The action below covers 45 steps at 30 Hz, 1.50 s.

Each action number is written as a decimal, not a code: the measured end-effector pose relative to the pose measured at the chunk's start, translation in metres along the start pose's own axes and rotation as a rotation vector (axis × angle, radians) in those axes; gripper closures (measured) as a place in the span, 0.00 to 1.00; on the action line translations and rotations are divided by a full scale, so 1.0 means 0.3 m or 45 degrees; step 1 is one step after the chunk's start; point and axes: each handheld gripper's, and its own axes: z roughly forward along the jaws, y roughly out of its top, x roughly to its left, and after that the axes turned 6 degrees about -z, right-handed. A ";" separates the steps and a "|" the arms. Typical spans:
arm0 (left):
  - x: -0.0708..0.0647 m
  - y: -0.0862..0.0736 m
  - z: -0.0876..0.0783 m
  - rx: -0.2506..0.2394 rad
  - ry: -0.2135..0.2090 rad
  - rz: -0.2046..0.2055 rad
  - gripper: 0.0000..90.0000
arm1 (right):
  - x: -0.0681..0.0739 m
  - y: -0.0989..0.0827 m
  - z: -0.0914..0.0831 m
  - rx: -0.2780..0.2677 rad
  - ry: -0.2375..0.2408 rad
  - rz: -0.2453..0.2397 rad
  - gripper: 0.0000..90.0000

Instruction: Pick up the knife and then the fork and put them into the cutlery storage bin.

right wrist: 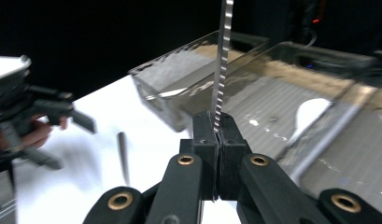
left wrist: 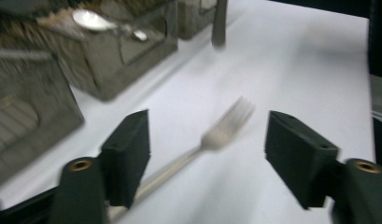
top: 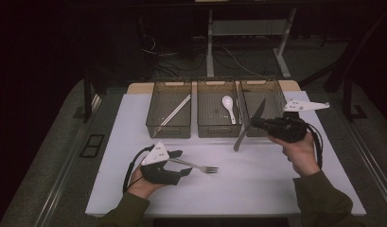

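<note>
A metal fork (top: 203, 167) lies on the white table top (top: 257, 184), tines pointing right. My left gripper (top: 183, 163) is low over its handle with the jaws open. In the left gripper view the fork (left wrist: 226, 126) lies between the two black pads, which stand apart from it, the handle running close by the left pad (left wrist: 128, 154). My right gripper (top: 254, 124) is shut on a serrated knife (top: 258, 112), held in the air in front of the right bin. In the right gripper view the blade (right wrist: 222, 56) rises straight up from the closed jaws of the right gripper (right wrist: 218, 126).
Three clear bins stand in a row at the back. The left bin (top: 170, 128) holds chopsticks (top: 177, 109), the middle bin (top: 218, 131) a white spoon (top: 229, 108), and the right bin (top: 276, 90) is behind the knife. The table's front edge is near both forearms.
</note>
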 end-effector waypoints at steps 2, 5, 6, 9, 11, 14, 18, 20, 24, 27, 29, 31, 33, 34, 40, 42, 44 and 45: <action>0.008 -0.018 -0.010 0.007 -0.002 -0.021 0.25 | -0.020 0.017 -0.025 -0.011 -0.024 0.009 0.99; 0.021 -0.033 -0.019 -0.011 -0.007 -0.053 0.16 | -0.054 0.048 -0.054 -0.015 -0.051 0.011 0.99; 0.023 -0.037 -0.023 -0.015 -0.007 -0.061 0.14 | -0.066 0.060 -0.061 -0.014 -0.064 0.003 0.99; 0.029 -0.043 -0.022 -0.010 0.000 -0.078 0.06 | -0.102 0.099 -0.085 -0.010 -0.113 -0.009 0.99; 0.030 -0.046 -0.015 0.007 0.013 -0.072 0.02 | -0.129 0.122 -0.098 -0.006 -0.147 -0.016 0.99; 0.025 -0.047 -0.007 0.024 0.012 -0.077 0.00 | -0.169 0.153 -0.108 0.016 -0.197 -0.024 0.99; 0.025 -0.047 -0.004 0.032 0.007 -0.075 0.00 | -0.228 0.181 -0.112 0.056 -0.266 -0.013 0.99; 0.025 -0.046 -0.006 0.033 0.008 -0.081 0.00 | -0.252 0.187 -0.110 0.076 -0.300 -0.009 0.99; 0.024 -0.043 -0.010 0.022 0.015 -0.075 0.00 | -0.299 0.175 -0.107 0.130 -0.348 0.004 0.99; 0.019 -0.039 -0.010 0.019 0.012 -0.063 0.00 | -0.331 0.158 -0.105 0.180 -0.378 0.017 0.99; 0.017 -0.040 -0.006 0.021 0.010 -0.062 0.00 | -0.348 0.146 -0.106 0.215 -0.396 0.023 0.99; 0.016 -0.038 -0.005 0.027 0.009 -0.058 0.00 | -0.365 0.132 -0.106 0.244 -0.410 0.033 0.99; 0.014 -0.038 -0.006 0.026 0.008 -0.057 0.00 | -0.381 0.118 -0.106 0.279 -0.422 0.038 0.99; 0.014 -0.038 -0.006 0.022 0.006 -0.056 0.00 | -0.389 0.112 -0.107 0.294 -0.429 0.036 0.99; 0.011 -0.037 -0.002 0.037 0.001 -0.047 0.00 | -0.422 0.079 -0.101 0.402 -0.445 0.038 0.99; 0.008 -0.037 0.000 0.030 0.000 -0.050 0.00 | -0.429 0.072 -0.091 0.428 -0.435 0.045 0.99; 0.008 -0.037 0.000 0.033 0.001 -0.047 0.00 | -0.433 0.065 -0.076 0.465 -0.424 0.039 0.99; 0.008 -0.037 -0.001 0.037 0.001 -0.046 0.00 | -0.433 0.061 -0.067 0.476 -0.428 0.039 0.99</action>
